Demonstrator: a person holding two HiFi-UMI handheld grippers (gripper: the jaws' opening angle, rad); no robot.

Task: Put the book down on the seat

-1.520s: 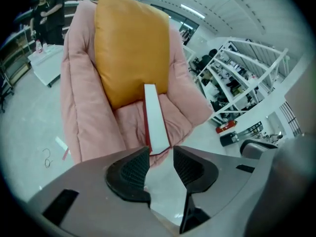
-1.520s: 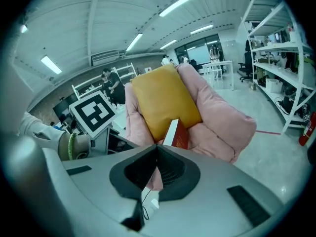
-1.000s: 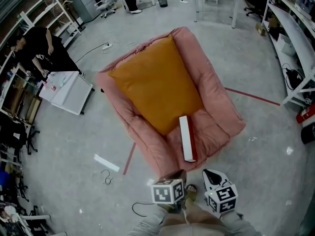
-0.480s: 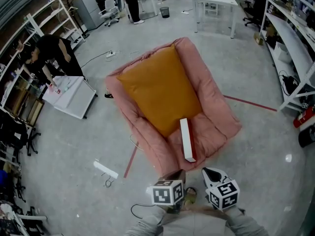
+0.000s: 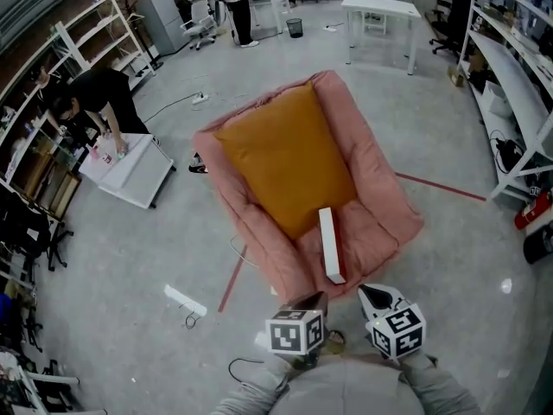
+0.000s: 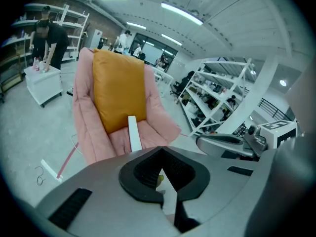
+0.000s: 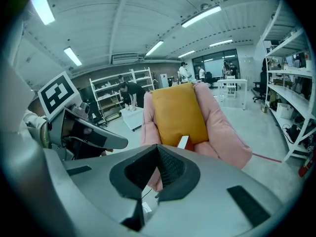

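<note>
Little is shifted since earlier frame: left gripper is brought fully clenched, empty; right gripper is clenched, empty; both are kept at bottom centre. Book is left unmoved on seat, just below orange cushion. Task is judged done.

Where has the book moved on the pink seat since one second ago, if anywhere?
No. The book lies in the same place on the pink seat: its upper end is still at the lower right edge of the orange cushion.
</note>
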